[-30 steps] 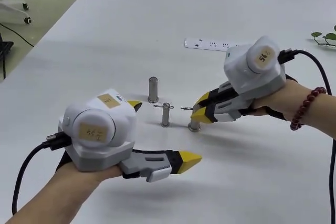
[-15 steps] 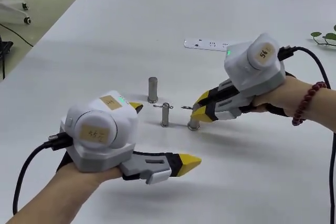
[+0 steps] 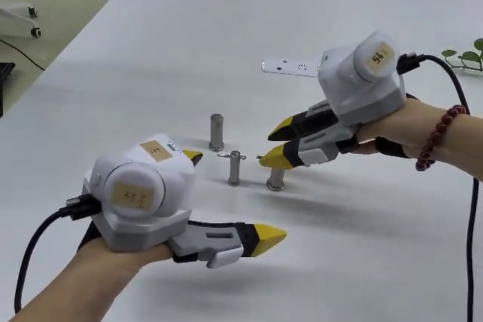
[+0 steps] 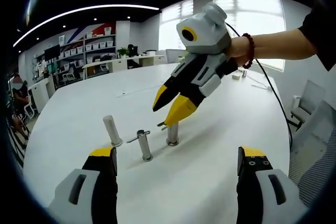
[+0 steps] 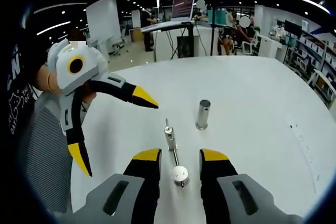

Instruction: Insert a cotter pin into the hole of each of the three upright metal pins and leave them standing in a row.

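Three upright metal pins stand in a row on the white table. The far pin (image 3: 216, 132) (image 5: 203, 113) is bare. A cotter pin (image 3: 226, 156) runs through the middle pin (image 3: 235, 167) (image 4: 143, 143). The near pin (image 3: 276, 179) (image 5: 180, 176) has a thin cotter pin (image 5: 175, 156) sticking out of its top. My right gripper (image 3: 266, 148) (image 5: 180, 155) is open, its jaws on either side of that near pin. The right gripper (image 4: 164, 115) also appears in the left gripper view, over the near pin (image 4: 172, 132). My left gripper (image 3: 240, 194) (image 4: 178, 151) is wide open and holds nothing, in front of the row.
A white power strip (image 3: 290, 66) lies beyond the pins. Green leaves (image 3: 468, 54) reach in at the right edge. A black cable (image 3: 460, 111) trails from the right gripper. The table's left edge (image 3: 68, 43) drops to the floor.
My right gripper's jaws, pressed together at the near pin's cotter pin before, have opened and let it go. The cotter pin stays in the near pin.
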Demonstrator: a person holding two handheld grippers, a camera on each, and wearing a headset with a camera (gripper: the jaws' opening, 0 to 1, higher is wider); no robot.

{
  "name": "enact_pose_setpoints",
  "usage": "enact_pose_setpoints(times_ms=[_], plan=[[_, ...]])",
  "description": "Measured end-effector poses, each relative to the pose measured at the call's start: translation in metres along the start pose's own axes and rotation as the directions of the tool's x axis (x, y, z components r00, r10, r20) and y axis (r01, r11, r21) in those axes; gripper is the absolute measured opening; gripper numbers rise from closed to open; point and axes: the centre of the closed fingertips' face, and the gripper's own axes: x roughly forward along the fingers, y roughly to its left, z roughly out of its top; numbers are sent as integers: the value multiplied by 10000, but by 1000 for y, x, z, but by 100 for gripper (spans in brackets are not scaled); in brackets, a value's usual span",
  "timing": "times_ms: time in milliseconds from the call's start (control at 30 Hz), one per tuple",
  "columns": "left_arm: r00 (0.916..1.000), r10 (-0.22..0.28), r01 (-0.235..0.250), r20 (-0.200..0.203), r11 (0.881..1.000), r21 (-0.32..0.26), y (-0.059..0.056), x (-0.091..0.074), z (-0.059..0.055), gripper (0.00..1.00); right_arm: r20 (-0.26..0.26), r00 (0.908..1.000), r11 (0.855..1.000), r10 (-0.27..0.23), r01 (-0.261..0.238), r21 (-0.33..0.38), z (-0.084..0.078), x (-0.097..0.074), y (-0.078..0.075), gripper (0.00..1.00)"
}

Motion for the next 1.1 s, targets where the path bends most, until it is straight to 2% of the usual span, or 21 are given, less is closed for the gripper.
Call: enact_pose_setpoints(times_ms=[200,600,867,1100], plan=[[9999,-26,28,150,10000,-83,0,-1,4,95,331,9991,9982,-264,246,553,11,5,-14,25],[9997,119,-115,221,9998,-169,3,-1,6,95,893,9930,9921,-770,674,1059,29,28,-25,25],[9995,181,-174,243,9995,-271,6,-2,6,95,1191,9874,9864,-1040,871,1397,34,48,-38,27],[9997,178,-172,160,9993,-322,6,-1,4,94,1322,9831,9810,-1268,1046,1631,38,59,-43,29]])
